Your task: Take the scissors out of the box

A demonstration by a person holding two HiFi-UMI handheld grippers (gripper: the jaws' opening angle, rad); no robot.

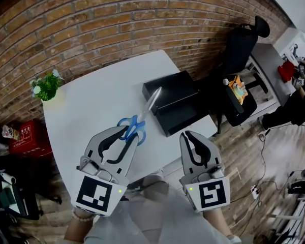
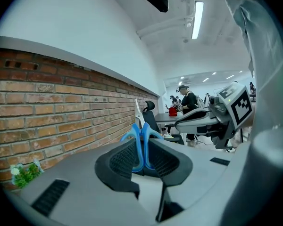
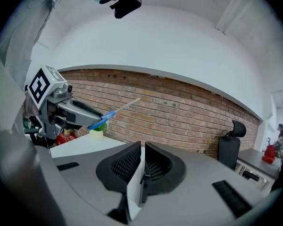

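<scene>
Above the table (image 1: 91,100), left tongs (image 1: 129,134) grip blue scissors (image 1: 141,118) outside the black box (image 1: 175,103); right tongs (image 1: 190,134) sit closed, empty.

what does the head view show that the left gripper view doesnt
Only the head view: the black box on the white table. Only the left gripper view: jaws shut on the blue handles of the scissors, plus a ceiling light. Both: the scissors, the right gripper, the plant and the brick wall.
</scene>
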